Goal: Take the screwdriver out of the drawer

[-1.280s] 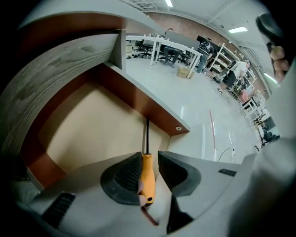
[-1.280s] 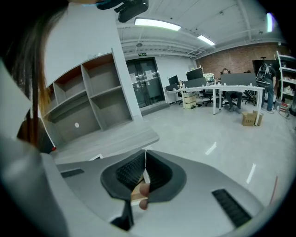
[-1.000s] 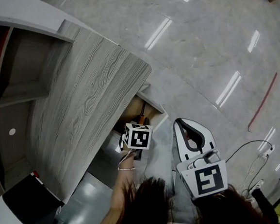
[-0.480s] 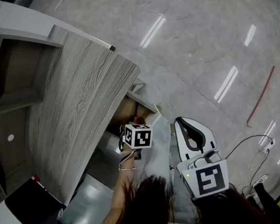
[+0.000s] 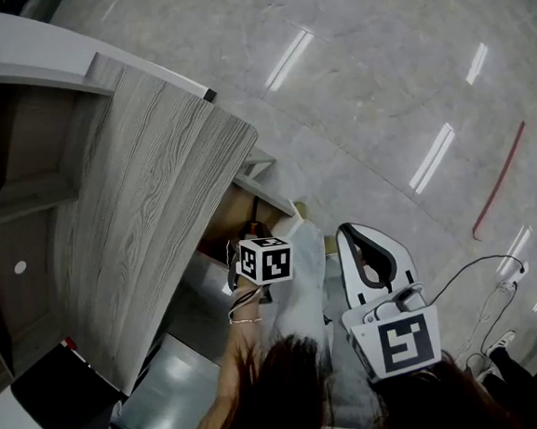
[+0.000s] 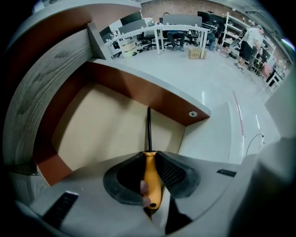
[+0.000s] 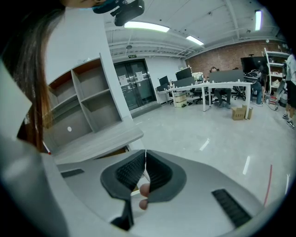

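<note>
Your left gripper [image 6: 149,156] has just closed on the screwdriver [image 6: 151,180] inside the drawer [image 6: 152,95], so lift; your right gripper [image 7: 142,159] sits closed, empty.

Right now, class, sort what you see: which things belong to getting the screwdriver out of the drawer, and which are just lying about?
Part of the job:
- screwdriver
- drawer
- left hand-held gripper, whose jaws have just been closing, now on the screwdriver's handle

Just lying about:
- shelves
- cardboard box
- office desks
- right hand-held gripper, shut and empty
</note>
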`<action>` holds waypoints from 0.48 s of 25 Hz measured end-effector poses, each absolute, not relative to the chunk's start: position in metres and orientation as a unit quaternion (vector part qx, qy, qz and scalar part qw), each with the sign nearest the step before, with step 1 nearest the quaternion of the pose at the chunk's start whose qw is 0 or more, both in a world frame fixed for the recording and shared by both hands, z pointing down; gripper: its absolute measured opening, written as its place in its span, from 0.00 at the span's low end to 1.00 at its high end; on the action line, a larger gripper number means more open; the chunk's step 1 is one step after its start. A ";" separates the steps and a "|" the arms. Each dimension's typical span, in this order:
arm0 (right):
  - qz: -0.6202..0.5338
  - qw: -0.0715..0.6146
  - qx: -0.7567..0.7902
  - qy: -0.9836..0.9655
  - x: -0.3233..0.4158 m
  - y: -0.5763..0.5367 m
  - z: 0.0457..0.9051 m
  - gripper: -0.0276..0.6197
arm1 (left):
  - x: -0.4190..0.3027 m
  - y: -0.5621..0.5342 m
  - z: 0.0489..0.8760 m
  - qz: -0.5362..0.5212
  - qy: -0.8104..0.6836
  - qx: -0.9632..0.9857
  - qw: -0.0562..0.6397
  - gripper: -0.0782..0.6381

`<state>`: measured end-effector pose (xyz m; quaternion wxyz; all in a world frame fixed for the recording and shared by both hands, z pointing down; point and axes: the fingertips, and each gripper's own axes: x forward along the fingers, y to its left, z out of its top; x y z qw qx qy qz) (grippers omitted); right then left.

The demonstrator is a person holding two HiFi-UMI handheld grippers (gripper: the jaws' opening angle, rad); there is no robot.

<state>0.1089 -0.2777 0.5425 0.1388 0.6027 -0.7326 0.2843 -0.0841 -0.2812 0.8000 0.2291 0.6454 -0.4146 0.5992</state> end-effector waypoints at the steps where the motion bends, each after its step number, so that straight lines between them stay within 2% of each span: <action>1: 0.285 0.140 0.602 -0.732 0.109 -0.277 0.543 0.09 | -0.084 -0.281 0.800 0.598 -0.416 0.646 0.228 0.24; 12: 0.278 0.137 0.599 -0.739 0.115 -0.272 0.536 0.09 | -0.087 -0.282 0.791 0.558 -0.445 0.653 0.253 0.22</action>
